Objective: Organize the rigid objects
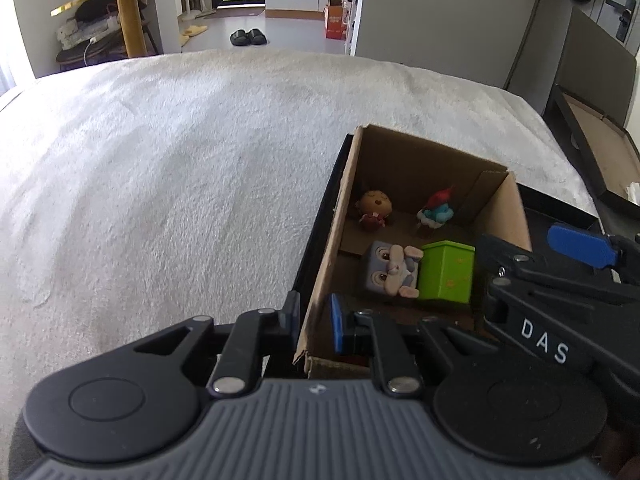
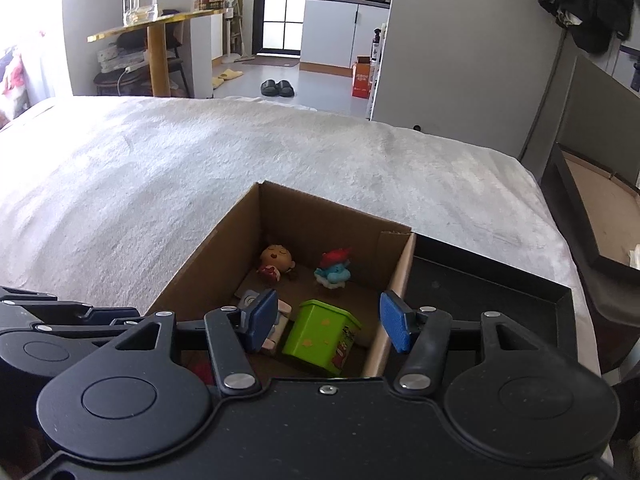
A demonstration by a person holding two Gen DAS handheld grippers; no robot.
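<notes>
An open cardboard box (image 1: pixel 352 184) stands on a black tray (image 2: pixel 500 292) on the bed. Inside lie a green block (image 2: pixel 320 336), a grey cube toy (image 1: pixel 390 274), a brown-headed figurine (image 2: pixel 276 264) and a blue figure with a red hat (image 2: pixel 334 270). My left gripper (image 1: pixel 314 320) is shut on the box's near left wall, one pad outside and one inside. Above the box's near right part, my right gripper (image 2: pixel 328 322) hangs open. The green block lies below its pads, untouched. Its left finger hides part of the cube toy.
A white fuzzy blanket (image 1: pixel 160 180) covers the bed to the left of and beyond the box. Another dark box with a cardboard lining (image 2: pixel 592 208) stands off the bed's right edge. Past the bed are floor, slippers (image 2: pixel 277 88) and a gold-topped table (image 2: pixel 160 24).
</notes>
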